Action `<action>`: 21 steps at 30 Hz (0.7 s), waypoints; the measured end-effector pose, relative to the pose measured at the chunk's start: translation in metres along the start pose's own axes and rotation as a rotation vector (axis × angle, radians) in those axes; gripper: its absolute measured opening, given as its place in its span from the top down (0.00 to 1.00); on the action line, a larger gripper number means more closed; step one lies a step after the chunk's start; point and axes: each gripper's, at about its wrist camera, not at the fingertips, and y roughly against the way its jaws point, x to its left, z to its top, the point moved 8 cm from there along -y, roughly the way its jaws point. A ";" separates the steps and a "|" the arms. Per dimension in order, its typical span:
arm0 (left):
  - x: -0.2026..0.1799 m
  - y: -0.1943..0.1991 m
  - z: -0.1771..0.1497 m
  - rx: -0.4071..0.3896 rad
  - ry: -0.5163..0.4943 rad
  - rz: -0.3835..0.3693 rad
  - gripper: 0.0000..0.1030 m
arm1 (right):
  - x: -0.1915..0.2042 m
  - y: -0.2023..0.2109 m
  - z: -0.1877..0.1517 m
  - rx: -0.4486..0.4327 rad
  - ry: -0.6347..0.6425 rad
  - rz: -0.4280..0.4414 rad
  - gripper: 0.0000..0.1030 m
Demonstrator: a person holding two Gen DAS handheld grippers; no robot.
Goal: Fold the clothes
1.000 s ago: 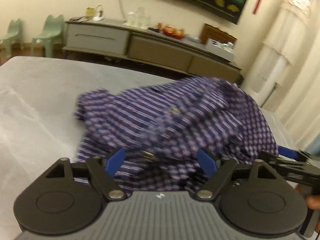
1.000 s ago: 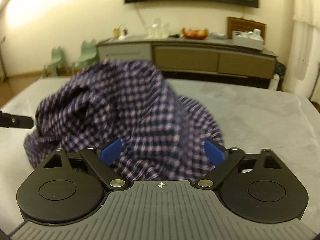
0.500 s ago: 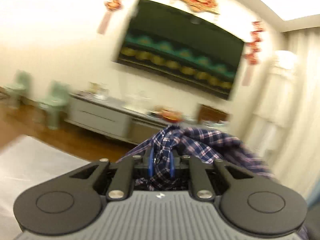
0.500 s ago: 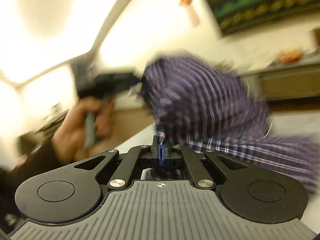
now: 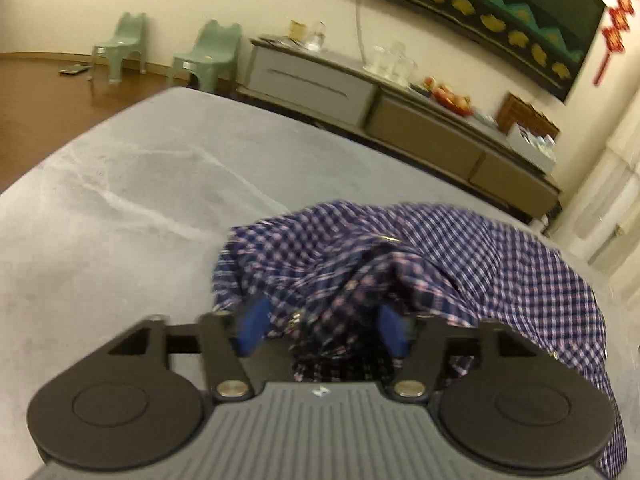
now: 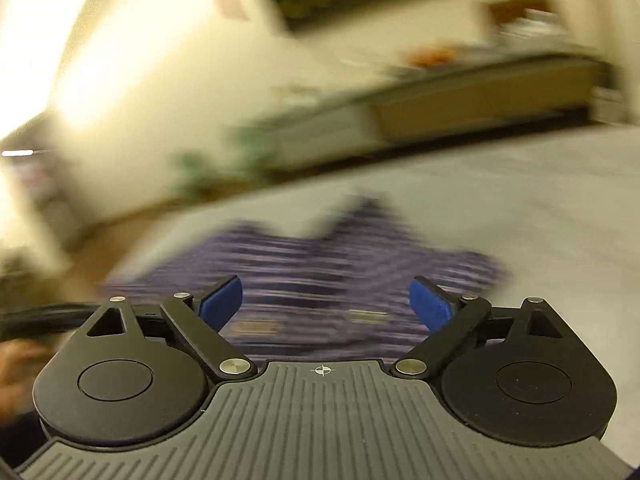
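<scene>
we see the plaid shirt (image 5: 420, 264) bunched in a heap on the grey table (image 5: 140, 200). left gripper (image 5: 322, 326) has its jaws spread, cloth lying loose between the blue pads (image 5: 252, 322). right gripper (image 6: 325, 304) is spread wide over the shirt (image 6: 312, 264), gripping nothing; that view is heavily blurred.

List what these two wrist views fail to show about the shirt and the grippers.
- Right wrist view: motion blur smears the plaid shirt, so its folds, collar and sleeves are unreadable.
- Left wrist view: the left gripper body covers the shirt's near hem; the frame's right edge cuts its far side.
- Whether cloth touches the open fingers: blurred, unclear.
- Right gripper: open, empty.
</scene>
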 end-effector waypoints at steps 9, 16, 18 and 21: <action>-0.013 -0.034 -0.002 0.023 0.002 -0.036 0.22 | -0.030 -0.087 -0.037 0.166 -0.029 -0.130 0.80; -0.016 -0.020 0.007 -0.028 0.009 -0.100 0.42 | -0.001 0.035 0.052 -0.252 -0.079 0.066 0.99; -0.016 -0.009 0.005 -0.032 -0.009 -0.125 0.36 | -0.010 0.087 0.061 -0.382 -0.028 -0.054 1.00; -0.008 -0.007 -0.008 0.019 -0.020 -0.136 0.31 | -0.075 0.094 0.035 -0.280 -0.014 -0.482 0.99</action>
